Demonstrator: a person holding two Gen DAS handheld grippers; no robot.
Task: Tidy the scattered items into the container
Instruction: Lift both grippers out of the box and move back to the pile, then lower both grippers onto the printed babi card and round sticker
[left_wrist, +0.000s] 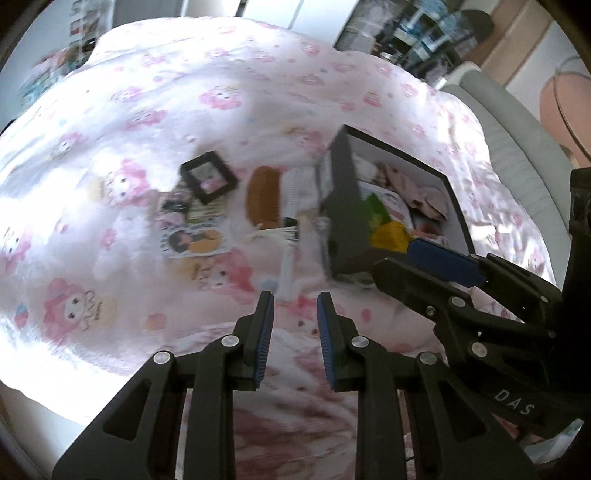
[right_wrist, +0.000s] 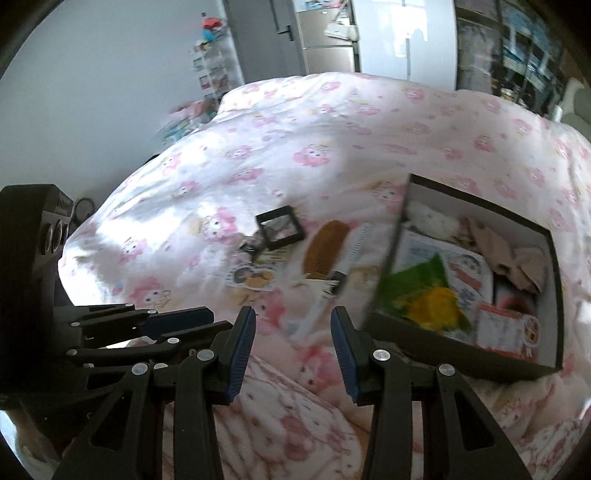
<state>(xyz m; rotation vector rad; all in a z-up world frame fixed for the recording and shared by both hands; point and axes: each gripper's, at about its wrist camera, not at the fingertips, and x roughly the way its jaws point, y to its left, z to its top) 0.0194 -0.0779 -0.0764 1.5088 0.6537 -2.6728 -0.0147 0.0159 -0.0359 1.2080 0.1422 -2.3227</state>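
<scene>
The letters "DAS" were read in pale print on the black body of the right gripper (left_wrist: 461, 273), near the right edge of the left wrist view. Print on other things was too blurred.

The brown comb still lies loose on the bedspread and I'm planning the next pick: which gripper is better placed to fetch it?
Probably the left gripper: open, empty, aimed at the brown comb. The right gripper, also empty, sits nearer the box.

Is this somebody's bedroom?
Most likely a bedroom: a bed with a pink cartoon-print quilt fills the view, a grey door stands behind, and a black-rimmed cardboard box sits on the quilt.
</scene>
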